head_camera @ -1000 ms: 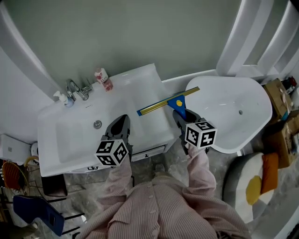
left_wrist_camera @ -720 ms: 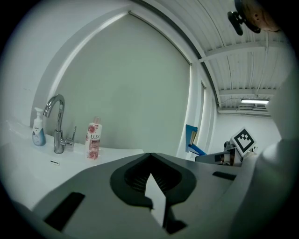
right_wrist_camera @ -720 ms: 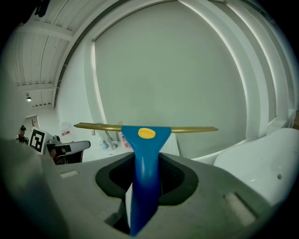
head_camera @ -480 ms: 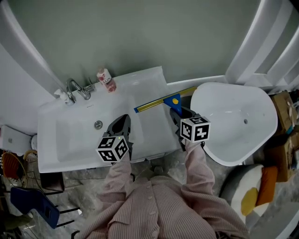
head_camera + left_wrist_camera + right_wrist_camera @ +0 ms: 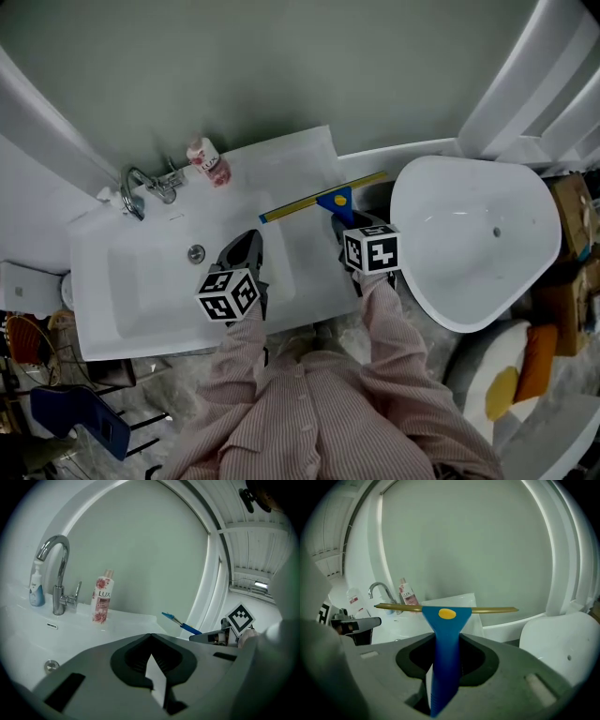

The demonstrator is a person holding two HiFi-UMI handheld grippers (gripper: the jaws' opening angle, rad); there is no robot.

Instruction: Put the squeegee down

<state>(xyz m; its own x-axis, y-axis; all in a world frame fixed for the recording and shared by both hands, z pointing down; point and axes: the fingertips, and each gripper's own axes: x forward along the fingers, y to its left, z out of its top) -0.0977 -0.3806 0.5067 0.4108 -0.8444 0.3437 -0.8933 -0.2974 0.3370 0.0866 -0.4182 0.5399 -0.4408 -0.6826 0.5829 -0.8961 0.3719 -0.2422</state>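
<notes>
Sink counter (image 5: 281,169): one squeegee (image 5: 319,201) clamped in right gripper (image 5: 341,225); left gripper (image 5: 246,242) closed, empty; one faucet (image 5: 141,180), two bottles (image 5: 208,161).

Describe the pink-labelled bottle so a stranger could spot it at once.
Start at the white sink counter. At its back edge, right of the chrome tap, stands the bottle: pink flowered label, unlike the smaller blue-labelled bottle left of the tap.

a white counter (image 5: 291,164) carries a chrome faucet (image 5: 58,592), a pink lux bottle (image 5: 102,599) just right of the faucet, a small pump bottle (image 5: 36,585) just left, a white bathtub (image 5: 478,234) far right.
</notes>
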